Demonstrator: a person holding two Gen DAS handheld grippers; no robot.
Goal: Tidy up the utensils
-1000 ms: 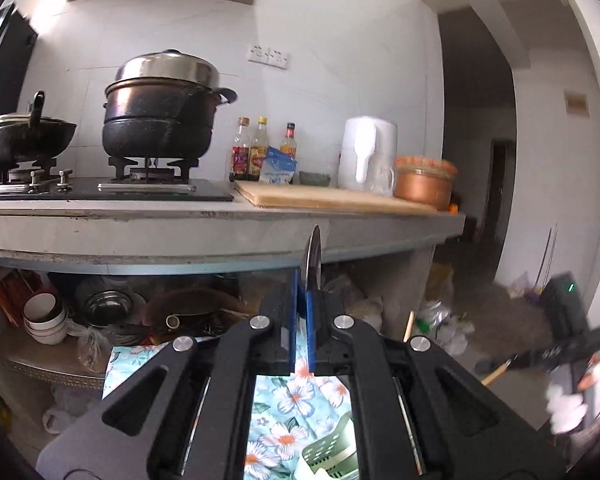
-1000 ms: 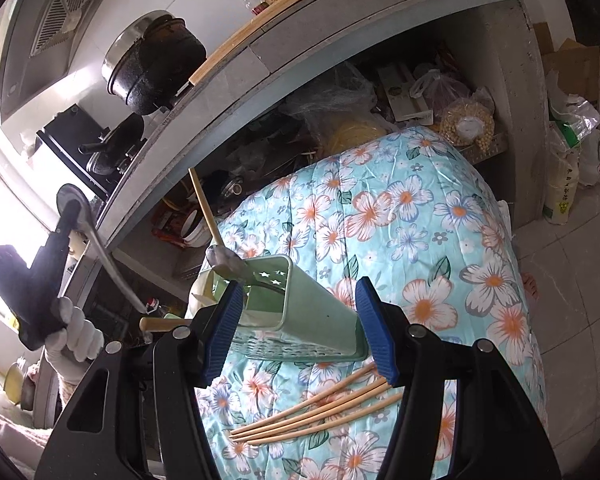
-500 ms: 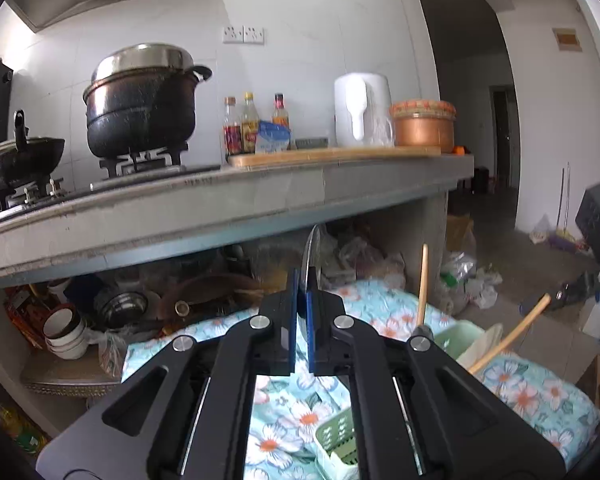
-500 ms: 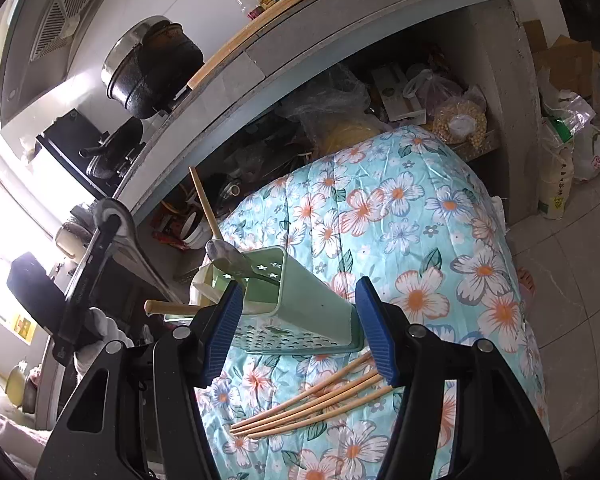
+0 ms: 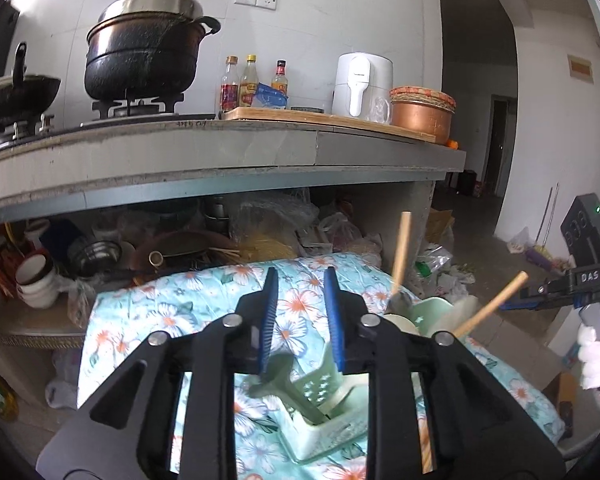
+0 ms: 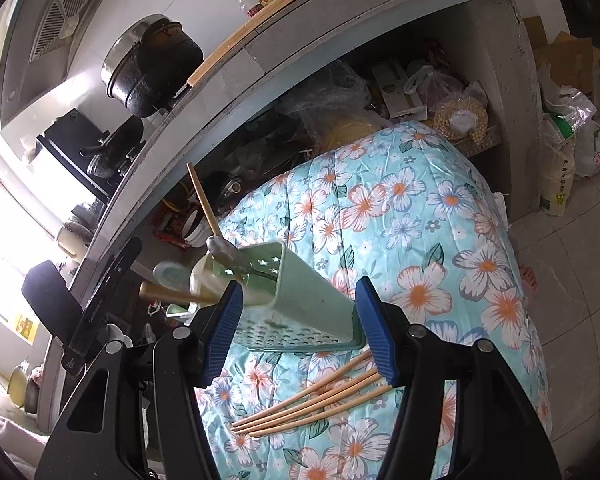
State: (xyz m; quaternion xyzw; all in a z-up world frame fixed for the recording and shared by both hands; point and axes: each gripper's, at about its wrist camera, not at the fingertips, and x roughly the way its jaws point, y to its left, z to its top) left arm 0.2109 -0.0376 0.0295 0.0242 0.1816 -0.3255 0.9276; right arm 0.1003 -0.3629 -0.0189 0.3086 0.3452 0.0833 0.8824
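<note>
Dropped lower, left tool (image 5: pixel 300 312) just spread, empty, spoon seemingly released into green utensil caddy (image 6: pixel 300 300); right tool (image 6: pixel 300 328) pinching caddy steady.

Grey stone counter (image 5: pixel 260 152) with gas hob; large blackened pot (image 5: pixel 144 56) with steel lid on burner, dark wok (image 5: pixel 16 92) beside it. Three sauce bottles (image 5: pixel 252 84), white air fryer (image 5: pixel 362 84), copper-coloured pot (image 5: pixel 420 116) along a wooden board (image 5: pixel 324 120). Below: stacked bowls (image 5: pixel 36 284), plastic bags. Floral quilt (image 6: pixel 420 240) covers the surface in front.
</note>
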